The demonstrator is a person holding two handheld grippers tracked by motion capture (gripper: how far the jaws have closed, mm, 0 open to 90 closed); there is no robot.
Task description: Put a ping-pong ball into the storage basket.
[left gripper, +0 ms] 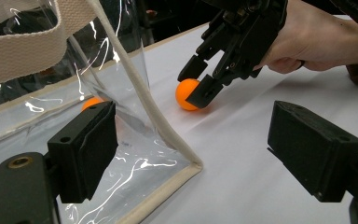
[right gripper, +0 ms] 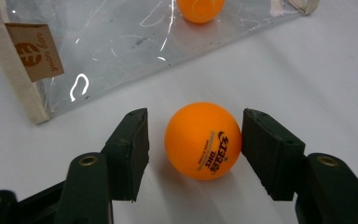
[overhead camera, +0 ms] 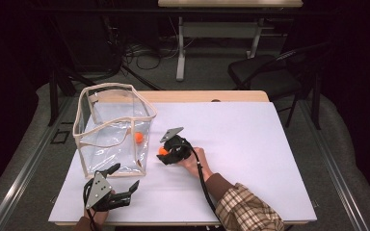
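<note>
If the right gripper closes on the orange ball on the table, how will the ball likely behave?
The orange ball looks like a table-tennis ball, so probably very light. Round and smooth, it may roll or squirt out if the right gripper closes off-centre. One jaw is near it, the other leaves a gap.

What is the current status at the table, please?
Right gripper open, straddling orange ball on table. Left gripper open, idle by clear bag. Path unobstructed.

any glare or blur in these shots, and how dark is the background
High view: the room behind the white table is very dark, and the picture is soft. Left gripper view: white glare streaks on the clear plastic bag with beige trim, and its own near jaws look slightly soft. Right gripper view: the orange ping-pong ball is sharp, its print readable, with a faint shadow below.
</note>
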